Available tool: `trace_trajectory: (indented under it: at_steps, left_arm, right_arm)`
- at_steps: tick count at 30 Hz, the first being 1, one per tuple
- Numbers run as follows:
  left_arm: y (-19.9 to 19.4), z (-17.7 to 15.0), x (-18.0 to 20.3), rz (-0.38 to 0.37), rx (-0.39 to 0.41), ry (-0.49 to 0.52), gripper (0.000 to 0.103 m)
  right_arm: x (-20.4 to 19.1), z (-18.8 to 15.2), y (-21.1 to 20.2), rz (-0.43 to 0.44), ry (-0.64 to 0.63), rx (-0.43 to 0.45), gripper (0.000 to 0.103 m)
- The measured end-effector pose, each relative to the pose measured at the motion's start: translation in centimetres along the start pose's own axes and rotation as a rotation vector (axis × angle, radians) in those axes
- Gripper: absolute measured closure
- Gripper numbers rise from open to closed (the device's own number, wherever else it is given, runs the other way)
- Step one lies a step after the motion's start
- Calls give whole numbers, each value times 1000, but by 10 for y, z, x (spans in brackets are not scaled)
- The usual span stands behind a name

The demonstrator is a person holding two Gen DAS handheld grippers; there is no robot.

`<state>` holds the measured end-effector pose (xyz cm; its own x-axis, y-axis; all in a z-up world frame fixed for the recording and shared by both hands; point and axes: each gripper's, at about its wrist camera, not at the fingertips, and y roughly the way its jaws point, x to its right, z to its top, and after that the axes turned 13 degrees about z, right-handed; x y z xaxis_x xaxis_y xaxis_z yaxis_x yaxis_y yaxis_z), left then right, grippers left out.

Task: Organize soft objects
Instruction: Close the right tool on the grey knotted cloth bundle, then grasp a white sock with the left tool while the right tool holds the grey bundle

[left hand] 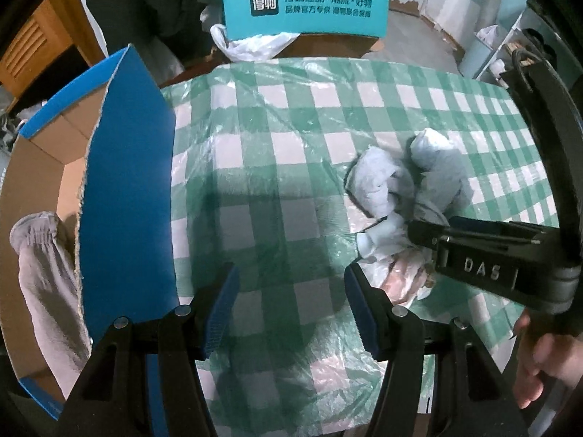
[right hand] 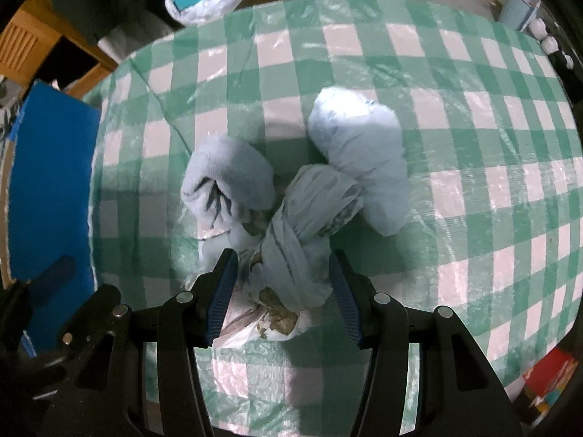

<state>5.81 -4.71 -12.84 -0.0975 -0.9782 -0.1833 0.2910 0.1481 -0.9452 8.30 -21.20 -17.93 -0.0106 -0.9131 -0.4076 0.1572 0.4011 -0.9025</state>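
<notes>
The right gripper (right hand: 282, 291) hangs with jaws apart around the near twisted end of the pale blue bundle (right hand: 302, 196), pads not yet pressing; closing here may catch only thin plastic, so the two rolls beyond could sag or slip free. The left gripper (left hand: 291, 309) is open and empty over bare checked cloth (left hand: 255, 116), the bundle to its right. Left of it stands the box (left hand: 124, 182) with a grey garment (left hand: 47, 284) inside, its raised blue flap between bundle and box.

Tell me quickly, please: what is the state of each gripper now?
Left gripper: open, holding nothing, above the checked tablecloth.
Right gripper: open, jaws on either side of the light blue cloth bundle, not yet gripping it.
</notes>
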Motion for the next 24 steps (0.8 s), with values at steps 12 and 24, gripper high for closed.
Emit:
trace_trajectory:
  at_steps: [12, 24]
  left_arm:
    - [9, 7, 0, -10, -31, -26, 37]
    - [13, 9, 49, -24, -27, 84, 34]
  right_arm:
    - [12, -16, -33, 22, -31, 37, 65]
    - [61, -34, -52, -57, 17, 27, 65]
